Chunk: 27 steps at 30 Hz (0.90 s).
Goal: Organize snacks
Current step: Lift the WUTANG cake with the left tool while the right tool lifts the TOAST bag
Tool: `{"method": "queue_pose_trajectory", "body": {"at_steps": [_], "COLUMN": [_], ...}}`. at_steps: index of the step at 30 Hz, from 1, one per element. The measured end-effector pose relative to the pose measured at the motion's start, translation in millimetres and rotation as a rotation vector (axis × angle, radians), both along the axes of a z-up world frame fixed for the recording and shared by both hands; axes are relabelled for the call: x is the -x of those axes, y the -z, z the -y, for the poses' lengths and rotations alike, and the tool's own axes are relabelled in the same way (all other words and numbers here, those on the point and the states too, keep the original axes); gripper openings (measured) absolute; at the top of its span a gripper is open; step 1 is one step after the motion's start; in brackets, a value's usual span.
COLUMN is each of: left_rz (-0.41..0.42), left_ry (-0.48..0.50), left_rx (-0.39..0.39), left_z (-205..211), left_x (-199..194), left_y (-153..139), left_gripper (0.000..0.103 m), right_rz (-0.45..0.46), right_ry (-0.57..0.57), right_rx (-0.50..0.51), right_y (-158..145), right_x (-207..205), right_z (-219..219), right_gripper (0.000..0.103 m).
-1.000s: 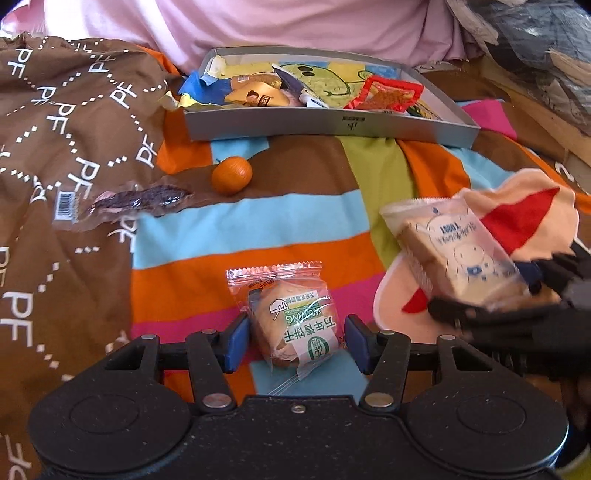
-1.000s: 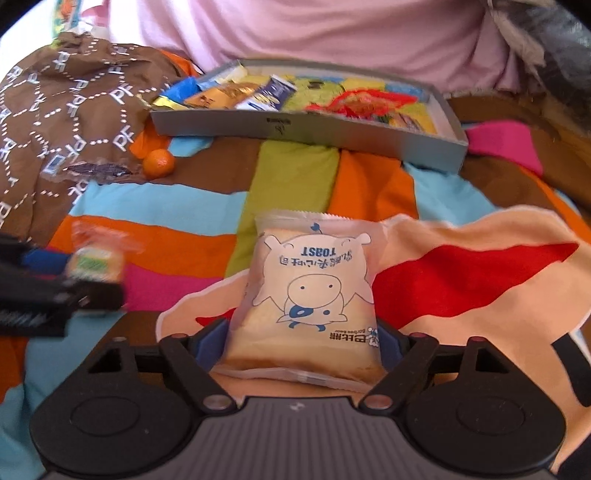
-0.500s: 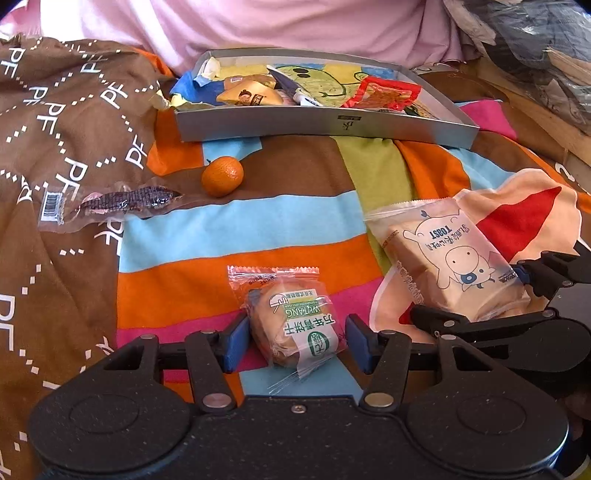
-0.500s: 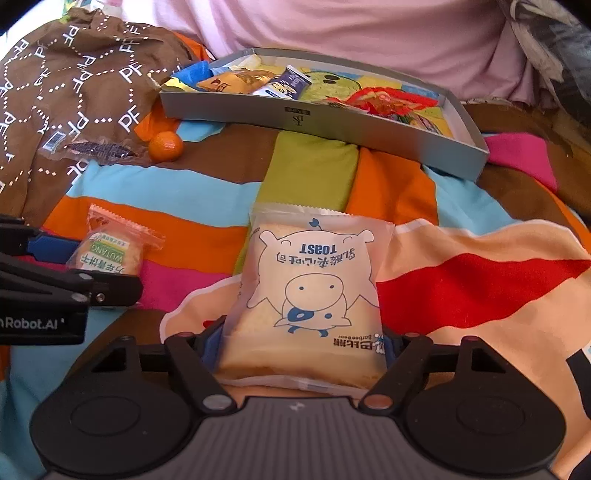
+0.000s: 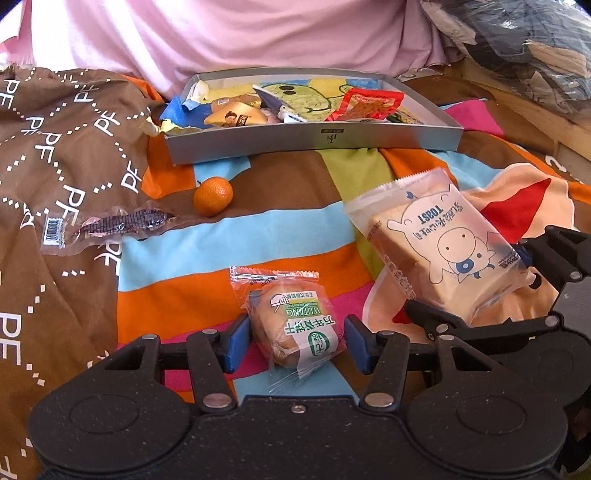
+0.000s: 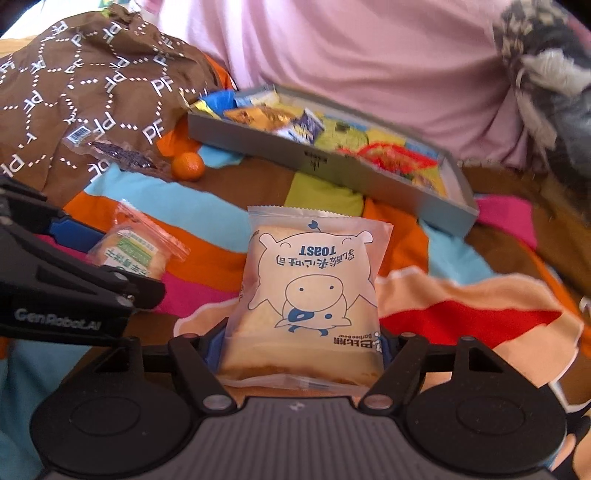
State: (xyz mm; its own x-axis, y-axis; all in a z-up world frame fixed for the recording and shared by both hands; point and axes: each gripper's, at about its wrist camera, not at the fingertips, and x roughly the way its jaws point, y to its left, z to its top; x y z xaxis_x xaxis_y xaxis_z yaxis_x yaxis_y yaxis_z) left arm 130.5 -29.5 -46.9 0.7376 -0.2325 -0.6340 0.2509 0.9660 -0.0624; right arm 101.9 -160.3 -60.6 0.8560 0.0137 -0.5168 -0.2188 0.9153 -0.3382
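My left gripper (image 5: 297,343) is shut on a small pastry packet (image 5: 295,325) with a green label, held just above the striped blanket. To its right, my right gripper (image 5: 469,280) is shut on a larger toast bread packet (image 5: 439,251) printed with a cartoon animal. In the right wrist view the toast packet (image 6: 306,295) stands between the fingers of the right gripper (image 6: 301,350). The left gripper (image 6: 122,258) shows at the left edge, holding the pastry packet (image 6: 129,254). A grey tray (image 5: 314,142) holding several snack packets lies further back.
A small orange (image 5: 213,195) and a dark snack in a clear wrapper (image 5: 122,223) lie on the blanket left of the tray (image 6: 314,158). Brown printed fabric (image 5: 55,147) bunches up at the left, and pink cloth (image 5: 258,33) rises behind the tray.
Both grippers keep their packets. The right gripper with the toast has drawn nearer to the left one, and the right view has swung so the tray sits further right.
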Motion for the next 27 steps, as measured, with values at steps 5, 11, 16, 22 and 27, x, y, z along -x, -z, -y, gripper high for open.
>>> {"method": "queue_pose_trajectory", "body": {"at_steps": [5, 11, 16, 22, 27], "left_rz": [0.013, 0.047, 0.081, 0.129, 0.175], "left_ry": [-0.003, -0.033, -0.032, -0.030, -0.053], "left_rx": [0.021, 0.061, 0.142, 0.176, 0.205], "left_z": [-2.0, -8.9, -12.4, -13.4, -16.4], "left_x": [1.4, 1.2, 2.0, 3.9, -7.5], "left_y": [-3.1, -9.1, -15.7, -25.7, -43.7], "left_gripper": [0.056, 0.056, 0.056, 0.056, 0.056], "right_rz": [0.080, 0.130, 0.146, 0.169, 0.202], "right_ry": [-0.003, 0.029, 0.033, 0.029, 0.036], "right_rx": [0.023, -0.013, -0.005, -0.021, -0.046], "right_y": [-3.9, -8.2, -7.1, -10.0, -24.1], "right_x": [10.3, 14.3, 16.0, 18.7, 15.8], "right_z": [-3.4, 4.2, 4.4, 6.3, 17.5], "right_gripper": [0.076, 0.077, 0.077, 0.077, 0.077]}}
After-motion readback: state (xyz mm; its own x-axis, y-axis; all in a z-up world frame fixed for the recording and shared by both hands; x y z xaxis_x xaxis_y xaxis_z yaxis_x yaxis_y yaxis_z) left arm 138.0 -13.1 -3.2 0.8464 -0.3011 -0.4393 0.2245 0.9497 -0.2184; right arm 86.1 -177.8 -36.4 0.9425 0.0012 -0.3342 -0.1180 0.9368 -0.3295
